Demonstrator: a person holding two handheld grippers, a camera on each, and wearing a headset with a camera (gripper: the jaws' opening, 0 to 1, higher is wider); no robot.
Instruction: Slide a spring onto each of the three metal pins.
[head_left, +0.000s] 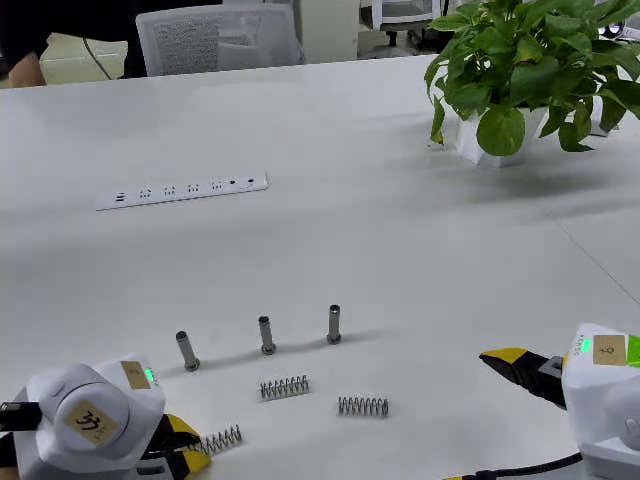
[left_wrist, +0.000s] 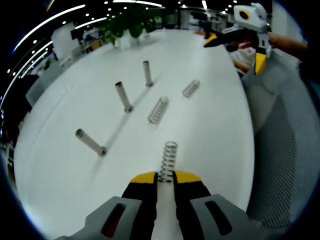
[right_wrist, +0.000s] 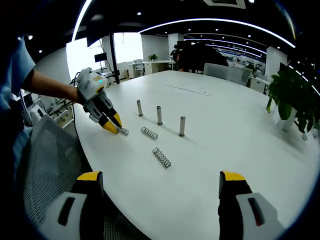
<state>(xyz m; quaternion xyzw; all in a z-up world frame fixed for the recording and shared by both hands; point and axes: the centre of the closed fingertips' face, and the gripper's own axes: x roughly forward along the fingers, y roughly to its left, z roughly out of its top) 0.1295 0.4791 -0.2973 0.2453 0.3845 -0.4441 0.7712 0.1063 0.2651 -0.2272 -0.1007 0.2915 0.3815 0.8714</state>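
Three metal pins stand upright in a row on the white table: left pin (head_left: 187, 351), middle pin (head_left: 266, 335), right pin (head_left: 334, 324). In front of them two springs lie loose, one (head_left: 284, 387) near the middle pin and one (head_left: 363, 406) further right. My left gripper (head_left: 190, 448) is at the bottom left, shut on the end of a third spring (left_wrist: 168, 156), which lies on the table pointing towards the pins (left_wrist: 123, 96). My right gripper (right_wrist: 160, 180) hovers wide open at the right, holding nothing, well clear of the springs (right_wrist: 161, 157).
A white power strip (head_left: 185, 190) lies further back on the left. A potted plant (head_left: 520, 60) stands at the back right, and a mesh chair (head_left: 215, 38) is behind the table. The table's near edge runs just below both grippers.
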